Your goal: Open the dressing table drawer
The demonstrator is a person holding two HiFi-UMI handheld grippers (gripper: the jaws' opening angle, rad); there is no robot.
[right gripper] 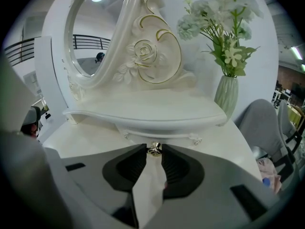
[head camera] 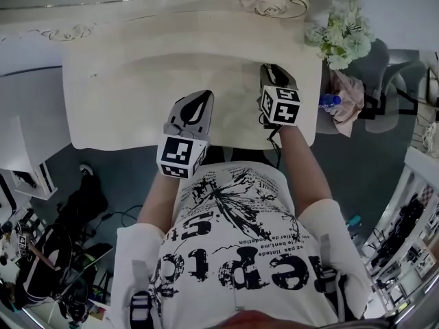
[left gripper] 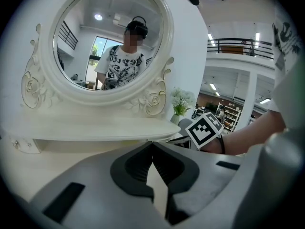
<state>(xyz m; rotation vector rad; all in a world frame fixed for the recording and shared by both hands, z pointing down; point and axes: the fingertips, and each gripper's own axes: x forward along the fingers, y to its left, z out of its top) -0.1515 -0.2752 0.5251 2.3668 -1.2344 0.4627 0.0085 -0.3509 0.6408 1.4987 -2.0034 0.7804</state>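
The cream dressing table (head camera: pixel 123 108) has a raised shelf (right gripper: pixel 143 111) with a small drawer (right gripper: pixel 159 136) under it. The drawer's gold knob (right gripper: pixel 153 150) sits between the tips of my right gripper (right gripper: pixel 153 150), and both tips touch its sides. In the head view the right gripper (head camera: pixel 271 68) reaches under the shelf at the table's right, so the knob is hidden there. My left gripper (head camera: pixel 197 108) hovers over the table's front edge. Its jaws are shut and empty, and in its own view the left gripper (left gripper: pixel 152 145) points at the shelf below the mirror.
An oval mirror (left gripper: pixel 109 42) in a carved frame stands on the shelf. A vase of pale flowers (right gripper: pixel 226 97) stands at the shelf's right end (head camera: pixel 343 36). Right of the table are a grey chair (right gripper: pixel 267 128), a pink cloth (head camera: pixel 348 98) and a blue bottle (head camera: pixel 329 101).
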